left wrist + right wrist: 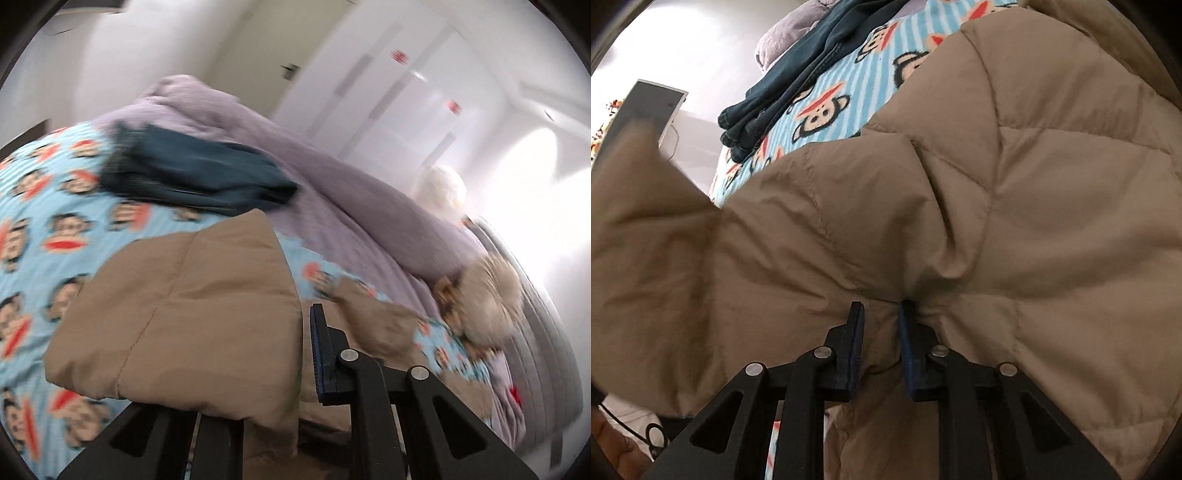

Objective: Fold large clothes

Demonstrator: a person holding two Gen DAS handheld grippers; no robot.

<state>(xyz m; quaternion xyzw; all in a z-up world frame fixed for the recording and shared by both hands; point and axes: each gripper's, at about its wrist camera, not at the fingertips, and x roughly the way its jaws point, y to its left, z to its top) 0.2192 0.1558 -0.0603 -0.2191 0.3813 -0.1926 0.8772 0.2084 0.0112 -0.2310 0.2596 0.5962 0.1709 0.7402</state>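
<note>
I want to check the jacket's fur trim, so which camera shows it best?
The left wrist view: the fur trim lies blurred at the far right of the bed. The right wrist view shows only the tan quilted jacket, no fur.

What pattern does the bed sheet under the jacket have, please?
Light blue stripes with cartoon monkey faces; the bed sheet shows best in the left wrist view.

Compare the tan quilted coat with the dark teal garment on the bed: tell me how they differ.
The tan quilted coat is puffy with stitched diamond panels; the dark teal garment is thin and flat. The coat is far larger, filling the near side of the bed; the teal garment is a small folded stack farther back. The right gripper pinches a fold of the coat; nothing touches the teal garment. Both lie on the monkey-print sheet.
</note>
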